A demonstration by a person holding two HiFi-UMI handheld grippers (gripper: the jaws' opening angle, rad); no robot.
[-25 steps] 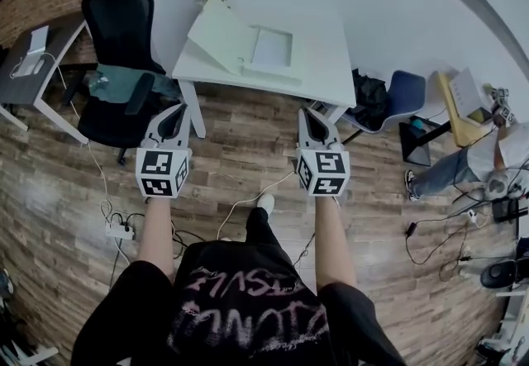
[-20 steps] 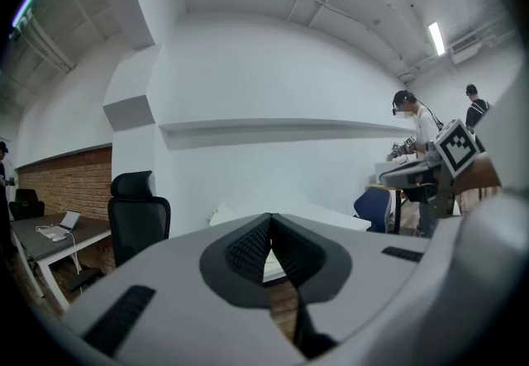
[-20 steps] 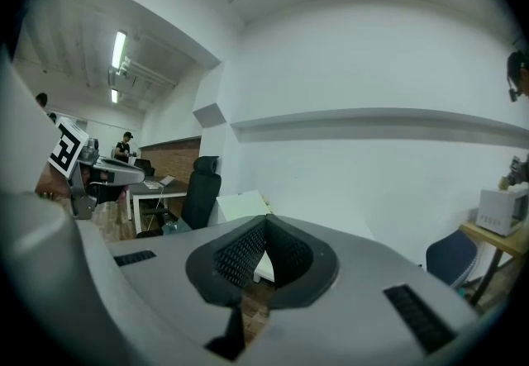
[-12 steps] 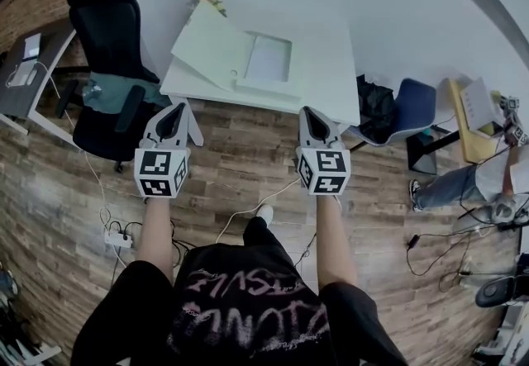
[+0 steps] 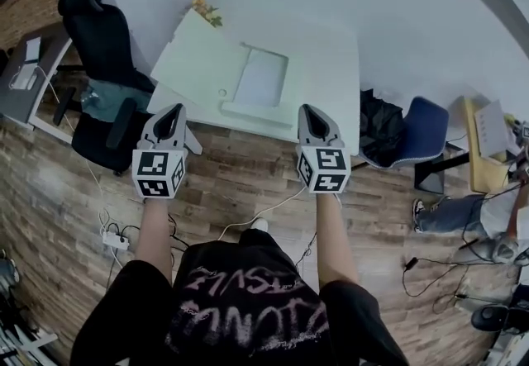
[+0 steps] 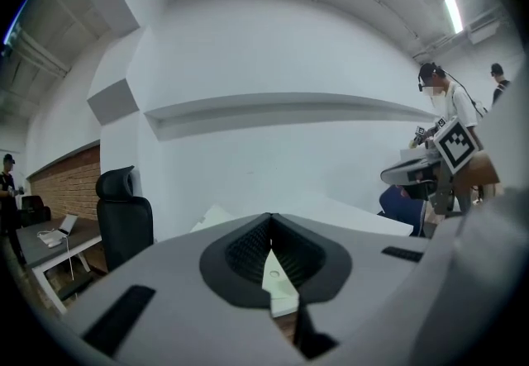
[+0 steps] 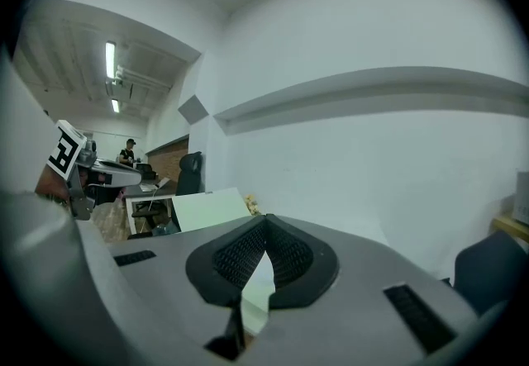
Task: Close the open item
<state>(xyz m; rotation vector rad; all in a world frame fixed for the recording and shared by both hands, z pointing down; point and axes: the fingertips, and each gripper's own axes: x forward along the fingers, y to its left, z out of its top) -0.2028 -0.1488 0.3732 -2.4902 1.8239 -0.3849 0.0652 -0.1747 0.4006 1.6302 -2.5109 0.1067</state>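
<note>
Tabletop [image 5: 331,50] w/ open white box [image 5: 258,79] has drawn nearer since 1 s ago; my left hand-held gripper [image 5: 172,111] & right hand-held gripper [image 5: 308,112], jaws together, holding nothing, hang short of it; I fear blunt tips pushing lid [image 5: 198,63] could skid box.

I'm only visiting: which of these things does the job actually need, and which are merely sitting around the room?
Part of the job:
- white box, its lid standing open
- left gripper and right gripper, both shut and empty

Just lying about:
- white table under the box
- black office chair
- blue chair
- black bag
- power strip on the floor
</note>
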